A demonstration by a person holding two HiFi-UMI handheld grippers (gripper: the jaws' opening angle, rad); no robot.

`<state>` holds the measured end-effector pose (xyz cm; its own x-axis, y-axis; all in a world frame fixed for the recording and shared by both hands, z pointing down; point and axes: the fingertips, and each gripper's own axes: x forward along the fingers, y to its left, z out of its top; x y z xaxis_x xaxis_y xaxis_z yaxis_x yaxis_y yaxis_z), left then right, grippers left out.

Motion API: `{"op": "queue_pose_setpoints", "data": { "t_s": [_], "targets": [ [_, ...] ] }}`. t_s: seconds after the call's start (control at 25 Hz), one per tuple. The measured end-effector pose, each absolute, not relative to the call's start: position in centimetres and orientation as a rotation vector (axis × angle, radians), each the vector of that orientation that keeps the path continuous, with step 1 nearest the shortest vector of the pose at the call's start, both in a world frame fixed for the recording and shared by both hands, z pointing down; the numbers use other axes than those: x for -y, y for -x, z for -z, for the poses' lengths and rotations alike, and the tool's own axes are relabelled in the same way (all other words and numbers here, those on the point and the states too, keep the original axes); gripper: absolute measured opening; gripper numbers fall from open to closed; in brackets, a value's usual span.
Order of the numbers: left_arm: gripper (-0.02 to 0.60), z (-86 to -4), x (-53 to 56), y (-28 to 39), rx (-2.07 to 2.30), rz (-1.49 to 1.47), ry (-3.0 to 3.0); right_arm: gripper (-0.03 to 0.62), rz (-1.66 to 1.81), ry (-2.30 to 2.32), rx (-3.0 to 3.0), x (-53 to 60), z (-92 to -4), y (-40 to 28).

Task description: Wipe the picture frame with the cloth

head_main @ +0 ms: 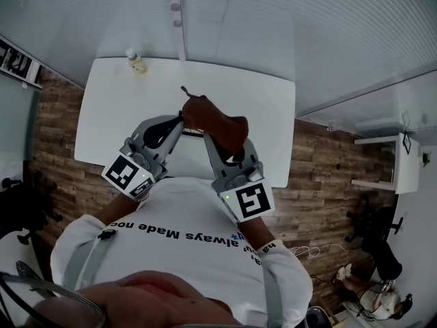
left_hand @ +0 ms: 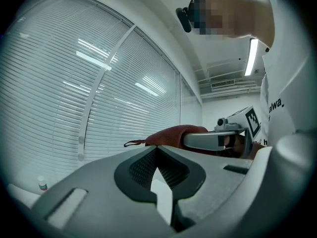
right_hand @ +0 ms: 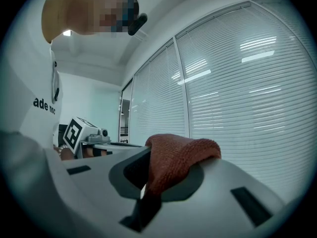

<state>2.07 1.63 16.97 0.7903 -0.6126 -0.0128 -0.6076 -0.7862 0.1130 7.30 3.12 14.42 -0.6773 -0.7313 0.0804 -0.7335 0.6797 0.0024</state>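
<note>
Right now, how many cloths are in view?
1: the reddish-brown terry cloth, clamped in the right claw over the white table. Another could be hidden beneath it.

You're in an office: a white table before a wall of closed blinds, wood-plank floor, dark office chair, ceiling strip light.

A white table with rounded corners stands on a wood-plank floor, its far edge against the window blinds. A small bottle stands upright near the table's far left corner
</note>
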Motion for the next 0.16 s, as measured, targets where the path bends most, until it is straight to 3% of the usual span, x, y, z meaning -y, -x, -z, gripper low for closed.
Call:
{"op": "queue_pose_setpoints", "data": {
  "t_s": [0.16],
  "targets": [
    [0.002, -16.99, -1.53, -2.34, 0.979, 0.079, -2.875, 0.031, -0.044, -1.230, 2.812, -2.98, -14.46, -7.58]
  ]
}}
